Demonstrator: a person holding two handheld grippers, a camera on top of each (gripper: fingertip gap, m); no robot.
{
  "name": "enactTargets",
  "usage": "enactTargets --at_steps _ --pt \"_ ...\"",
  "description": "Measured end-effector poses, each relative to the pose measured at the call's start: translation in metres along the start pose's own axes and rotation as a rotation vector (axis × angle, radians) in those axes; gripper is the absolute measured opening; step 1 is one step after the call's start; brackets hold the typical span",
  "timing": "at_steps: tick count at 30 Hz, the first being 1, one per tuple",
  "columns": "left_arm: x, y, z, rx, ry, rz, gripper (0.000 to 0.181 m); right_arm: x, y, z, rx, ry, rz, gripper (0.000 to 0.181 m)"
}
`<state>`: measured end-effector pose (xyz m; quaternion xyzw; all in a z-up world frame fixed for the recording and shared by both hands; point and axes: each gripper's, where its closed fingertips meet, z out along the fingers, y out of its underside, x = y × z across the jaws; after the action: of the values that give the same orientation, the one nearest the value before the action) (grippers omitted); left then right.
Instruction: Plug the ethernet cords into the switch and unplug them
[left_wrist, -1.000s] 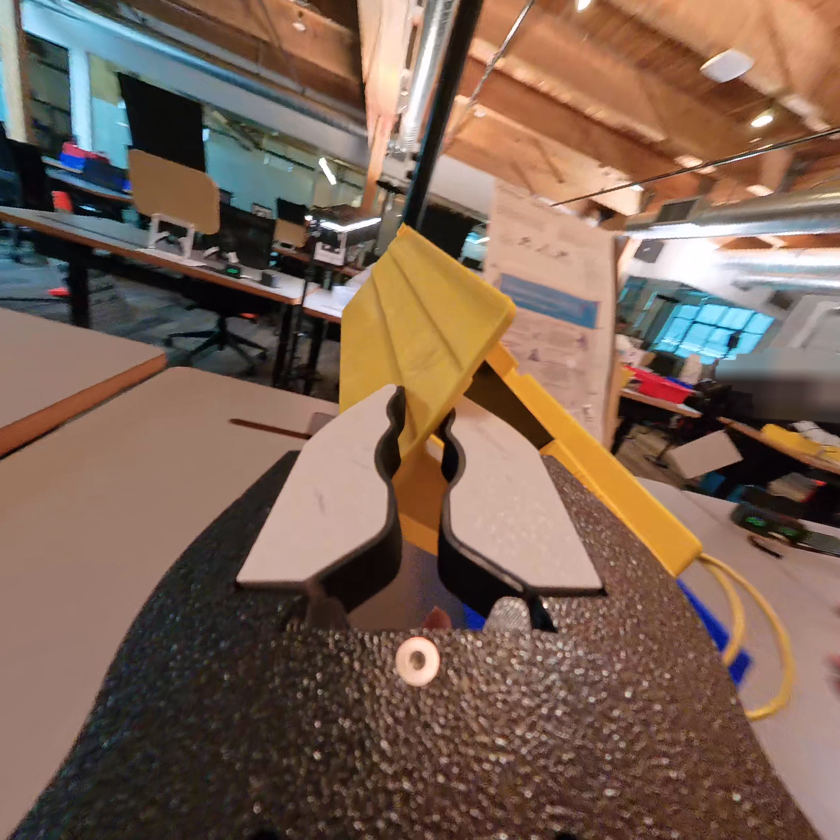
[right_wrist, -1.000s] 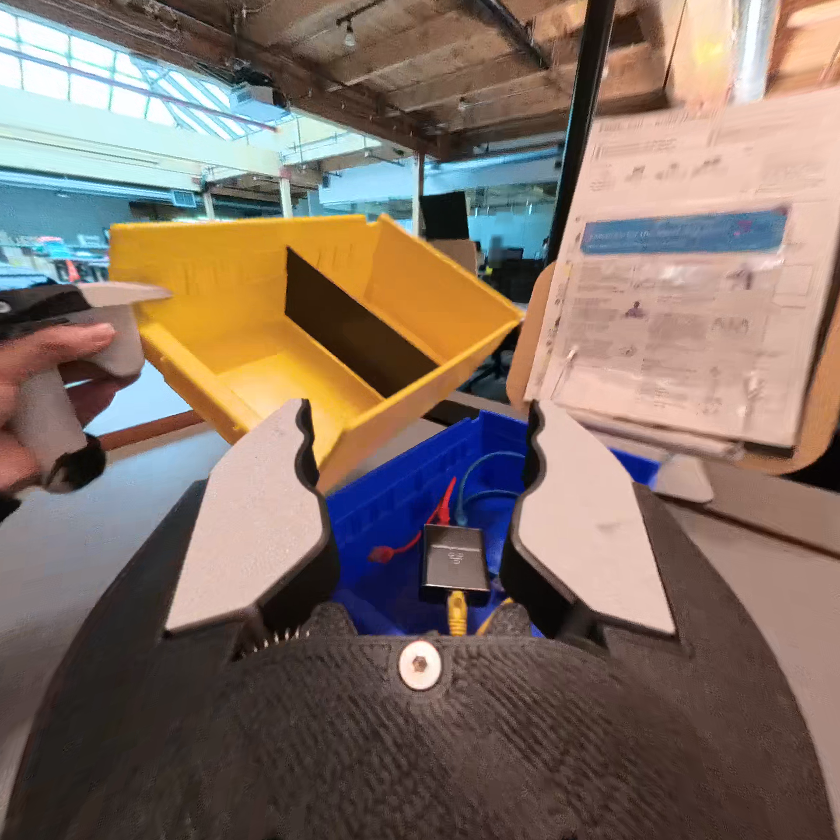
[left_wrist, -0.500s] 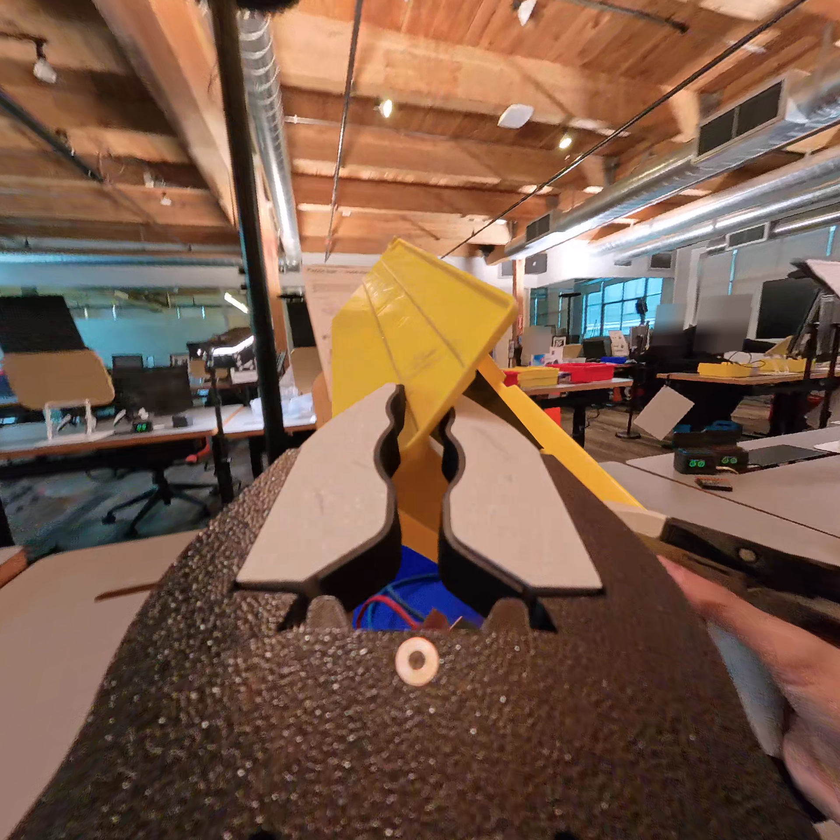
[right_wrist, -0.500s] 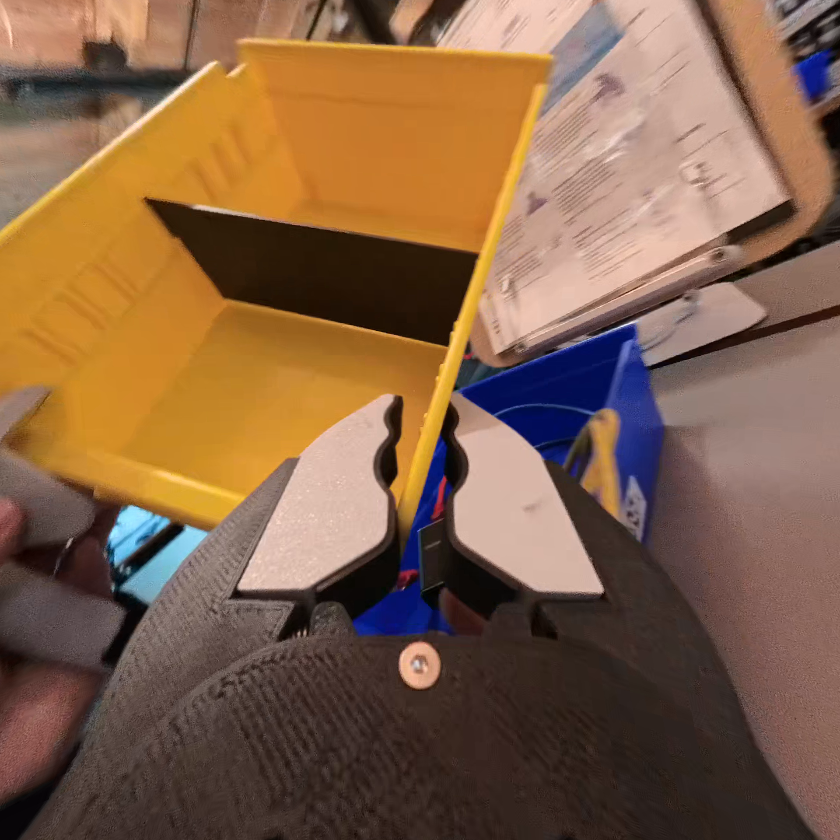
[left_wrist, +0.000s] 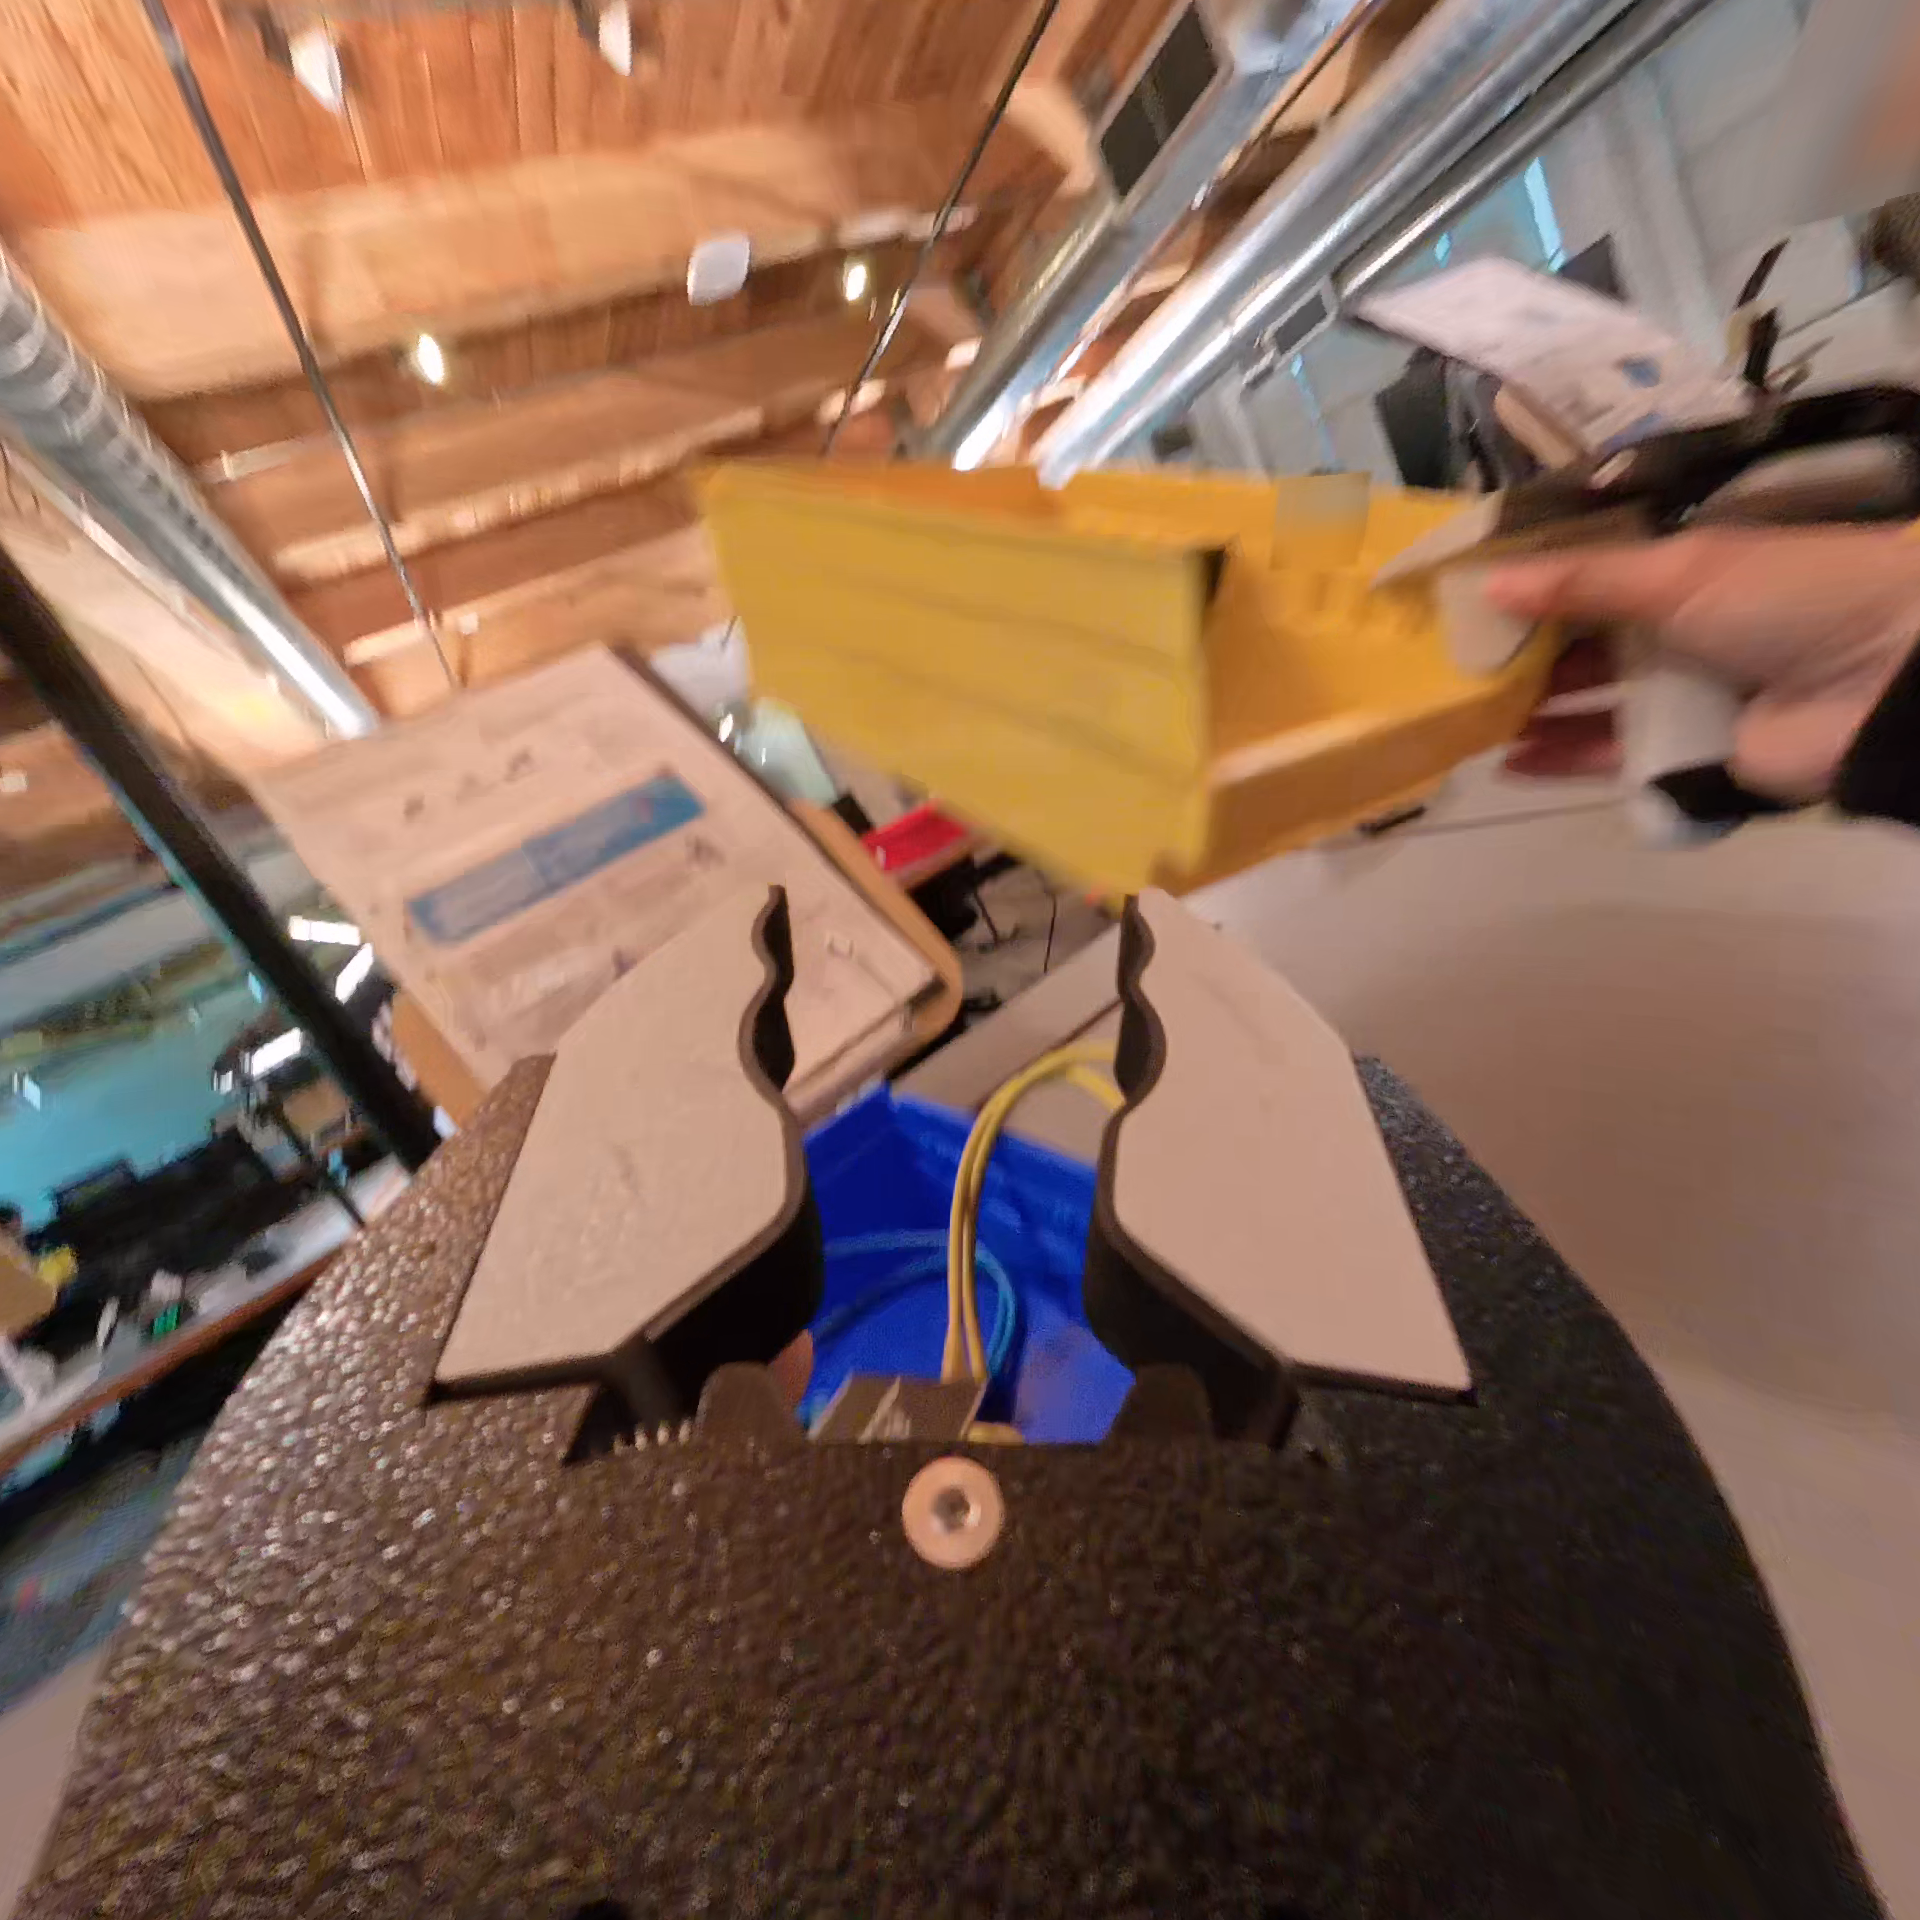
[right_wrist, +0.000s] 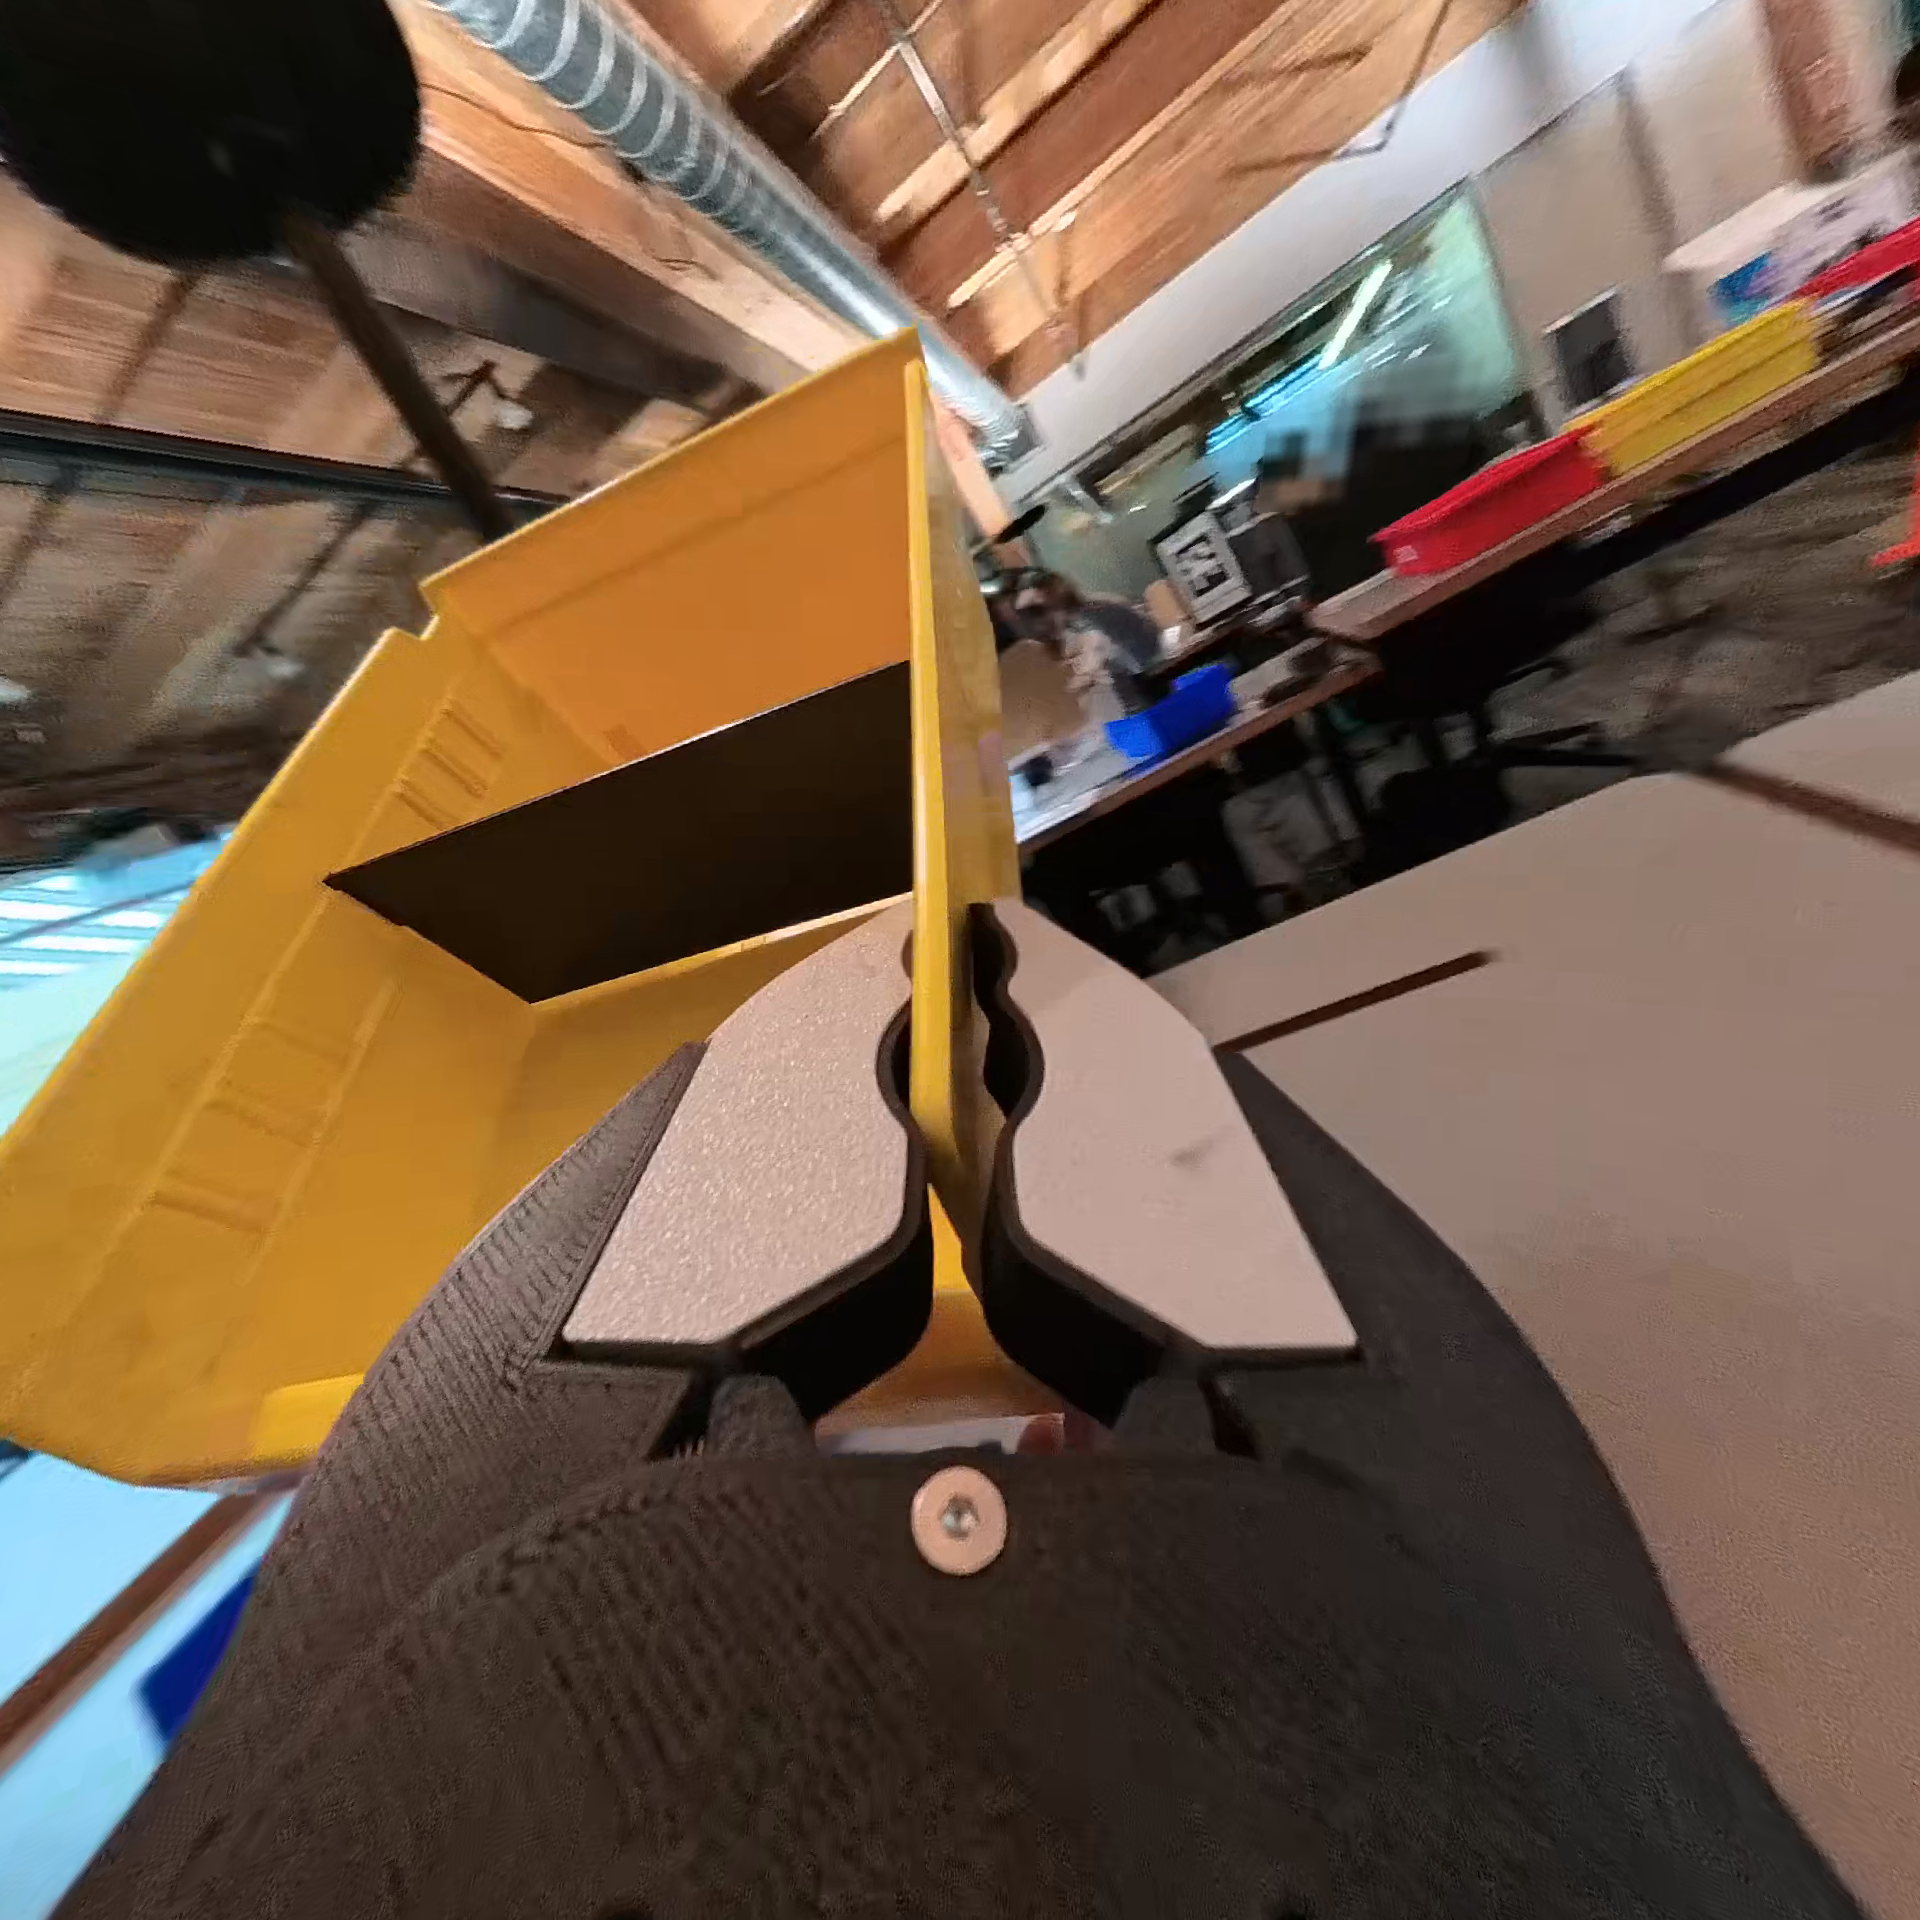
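Observation:
My left gripper (left_wrist: 951, 935) is open and empty above a blue bin (left_wrist: 935, 1153). In the bin lie a yellow cord (left_wrist: 971, 1226), a blue cord (left_wrist: 935, 1262) and the dark switch (left_wrist: 899, 1405), mostly hidden behind the gripper body. My right gripper (right_wrist: 943, 940) is shut on the side wall of an empty yellow bin (right_wrist: 520, 935) with a black divider, held tilted in the air. The yellow bin also shows in the left wrist view (left_wrist: 1039, 665), up and to the right, with the right gripper (left_wrist: 1455, 551) and a hand (left_wrist: 1714, 634) on it.
A clipboard with printed sheets (left_wrist: 582, 862) stands behind the blue bin, beside a black pole (left_wrist: 208, 862). The pale table (right_wrist: 1610, 1039) stretches right. Red and yellow trays (right_wrist: 1579, 478) sit on far benches.
My left gripper has let go of the yellow bin and opened. The right gripper now carries the bin alone, up and away to the right of the blue bin.

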<state>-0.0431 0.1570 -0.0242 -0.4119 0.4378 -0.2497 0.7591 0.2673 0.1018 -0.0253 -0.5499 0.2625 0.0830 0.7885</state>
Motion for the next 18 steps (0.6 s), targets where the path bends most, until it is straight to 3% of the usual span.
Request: enactTargets --at_steps 6,11,14,15,16,18 --pt "-0.087 0.12 -0.051 -0.478 -0.268 -0.195 0.065 0.105 -0.022 -0.034 -0.094 0.188 -0.179 0.004" --pt "-0.102 0.197 -0.065 -0.668 -0.286 -0.421 0.069 0.163 0.006 -0.042 -0.246 0.309 -0.174 0.004" --pt "-0.089 0.216 -0.06 -0.693 -0.239 -0.533 0.058 0.182 0.023 -0.04 -0.318 0.341 -0.185 0.004" --pt "-0.089 0.213 -0.057 -0.664 -0.239 -0.558 0.043 0.186 0.028 -0.039 -0.342 0.352 -0.189 0.004" --pt "-0.096 0.212 -0.059 -0.649 -0.279 -0.546 0.015 0.19 0.033 -0.037 -0.368 0.363 -0.193 0.004" --pt "-0.106 0.215 -0.064 -0.676 -0.323 -0.469 0.006 0.198 0.043 -0.034 -0.411 0.384 -0.221 0.003"
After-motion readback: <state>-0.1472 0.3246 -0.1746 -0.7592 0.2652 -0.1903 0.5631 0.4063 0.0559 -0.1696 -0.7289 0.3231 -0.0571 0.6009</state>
